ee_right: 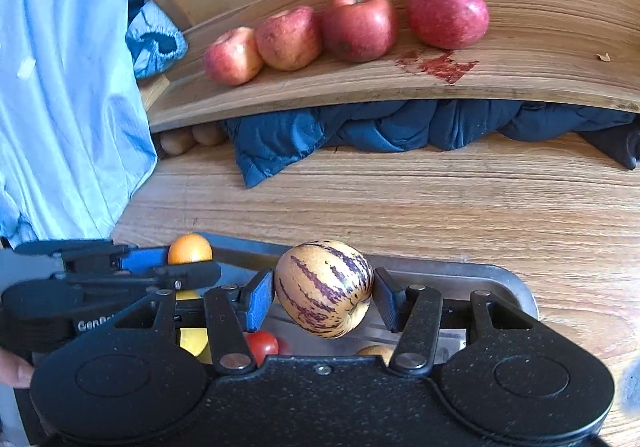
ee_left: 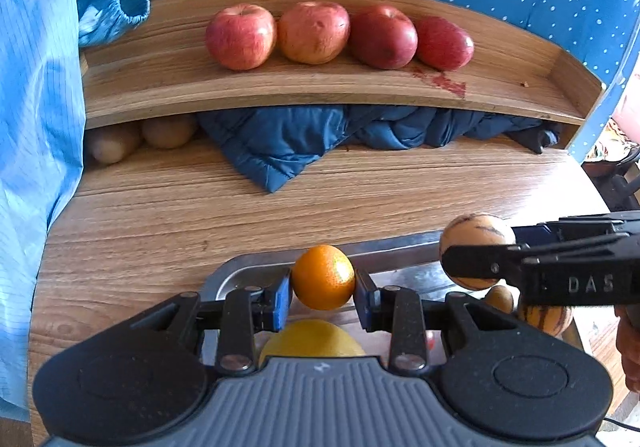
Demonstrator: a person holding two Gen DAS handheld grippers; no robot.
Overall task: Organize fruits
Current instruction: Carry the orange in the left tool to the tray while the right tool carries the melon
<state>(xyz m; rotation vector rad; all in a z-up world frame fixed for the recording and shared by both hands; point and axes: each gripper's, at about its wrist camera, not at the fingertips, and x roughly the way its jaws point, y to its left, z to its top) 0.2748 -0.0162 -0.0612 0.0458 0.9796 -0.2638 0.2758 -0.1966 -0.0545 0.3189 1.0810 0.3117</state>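
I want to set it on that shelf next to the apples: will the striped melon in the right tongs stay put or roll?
The striped melon looks rounded and smooth-skinned, so it will probably roll unless nudged against an apple. The shelf looks flat, with no dividers showing. The right tongs pinch only its sides, so it might slip.

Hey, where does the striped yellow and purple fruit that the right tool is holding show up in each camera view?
Left wrist view: the round yellow fruit with purple stripes sits at the right edge, clamped in the right tool that reaches in from the right.
Right wrist view: it hangs at bottom centre between the blue finger pads, above the metal tray.
Shared landmark: the row of four red apples on the wooden shelf.
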